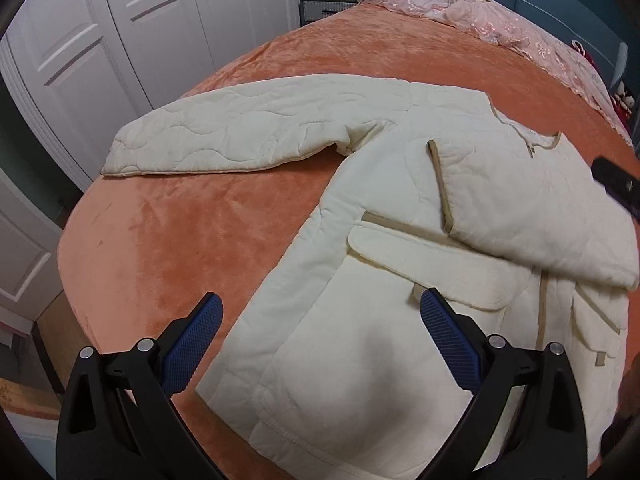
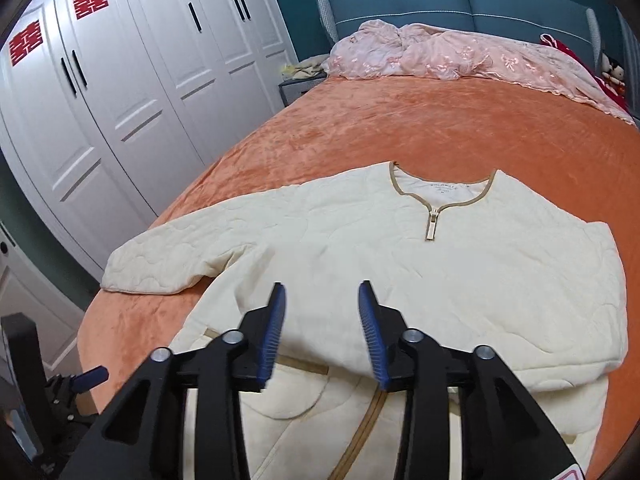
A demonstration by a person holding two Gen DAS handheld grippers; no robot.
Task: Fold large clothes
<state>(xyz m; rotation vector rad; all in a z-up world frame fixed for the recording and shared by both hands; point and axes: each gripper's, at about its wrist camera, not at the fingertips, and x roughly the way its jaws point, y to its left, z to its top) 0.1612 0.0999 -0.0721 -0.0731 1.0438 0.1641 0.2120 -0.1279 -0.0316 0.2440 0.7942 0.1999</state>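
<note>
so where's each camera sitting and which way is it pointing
Left wrist: rides the left tool, angled down at the cream jacket hem and pocket on the orange bedspread; its open blue fingers show, plus a dark tip of the right tool.
Right wrist: rides the right tool, facing the headboard over the jacket's zip collar; its fingers stand apart, empty.
Shared: jacket, outstretched sleeve, bedspread, white wardrobe, pink bedding.

The left tool [image 1: 318, 308] points steeply downward with its two blue-padded fingers [image 1: 192, 340] spread wide, and nothing is caught between them. The right tool [image 2: 322, 300] tilts down less sharply; its fingers [image 2: 274, 332] stand partly apart with an empty gap between the pads. In the left wrist view, a dark part of the right tool shows at the right edge.
</note>
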